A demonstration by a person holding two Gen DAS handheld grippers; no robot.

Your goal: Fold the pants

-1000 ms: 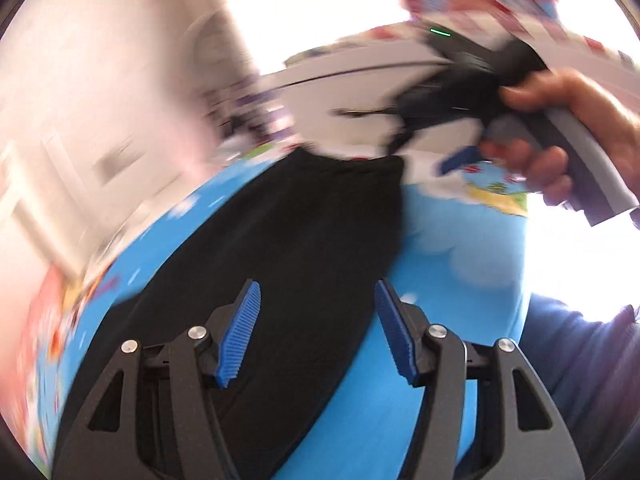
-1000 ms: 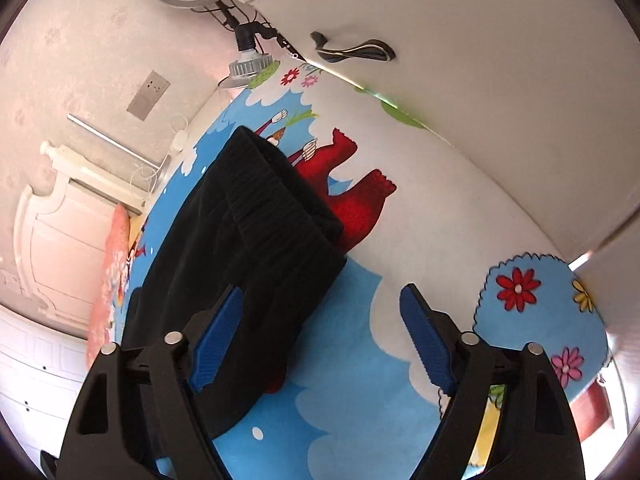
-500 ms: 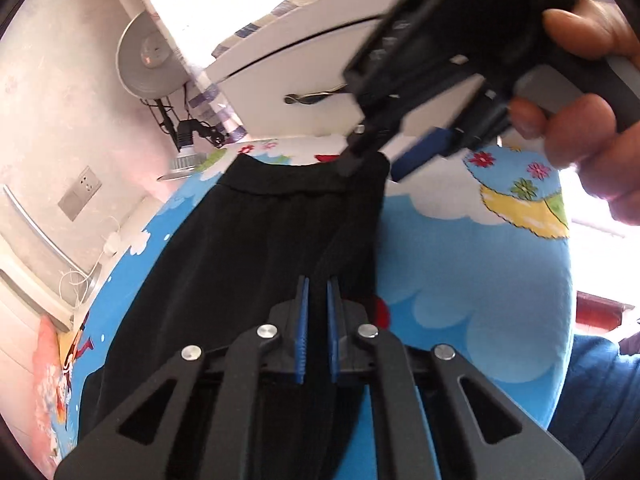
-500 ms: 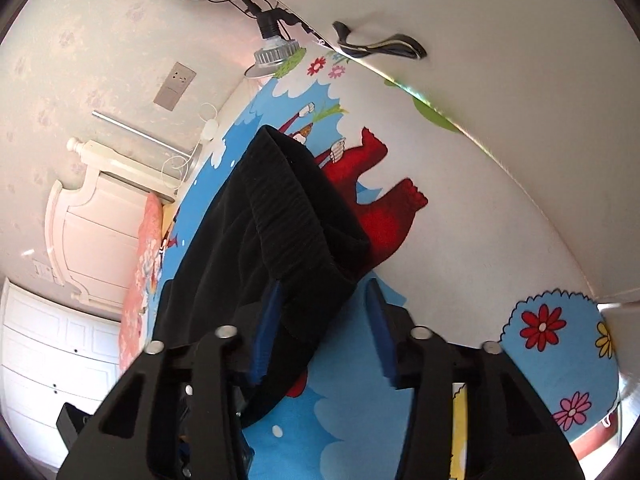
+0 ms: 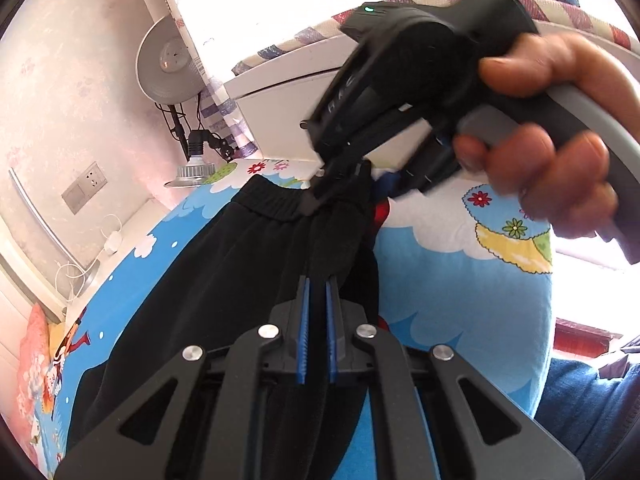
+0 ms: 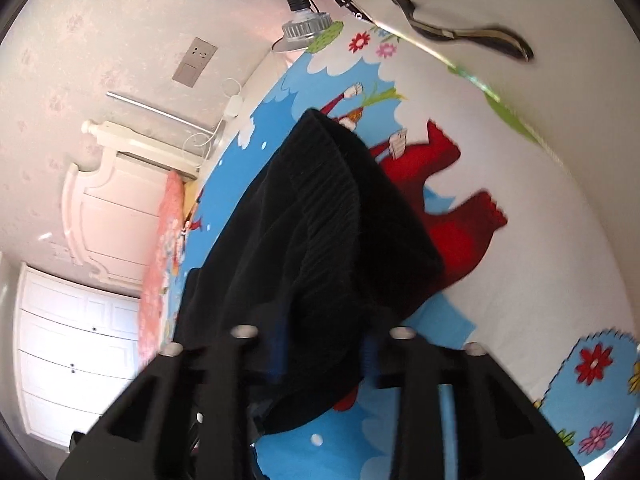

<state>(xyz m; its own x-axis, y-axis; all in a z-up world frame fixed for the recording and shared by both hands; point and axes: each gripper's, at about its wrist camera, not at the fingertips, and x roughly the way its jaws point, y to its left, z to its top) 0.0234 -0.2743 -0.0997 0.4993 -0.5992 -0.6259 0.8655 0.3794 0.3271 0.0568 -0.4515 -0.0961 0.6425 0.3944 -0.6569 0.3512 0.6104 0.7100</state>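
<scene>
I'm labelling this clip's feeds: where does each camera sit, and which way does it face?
Left wrist: on the left tool, looking along its shut fingers over the black fabric pants toward the right tool and bare right hand.
Right wrist: on the right tool, facing the pants' ribbed waistband; no hand visible.
Shared: pants, cartoon-print blue bedsheet, clip-on lamp.

The only lettering I can find sits on the black body of my right gripper (image 5: 362,196), upper middle of the left wrist view: pale embossed characters, too blurred to read. Nothing legible shows anywhere else in either view.
</scene>
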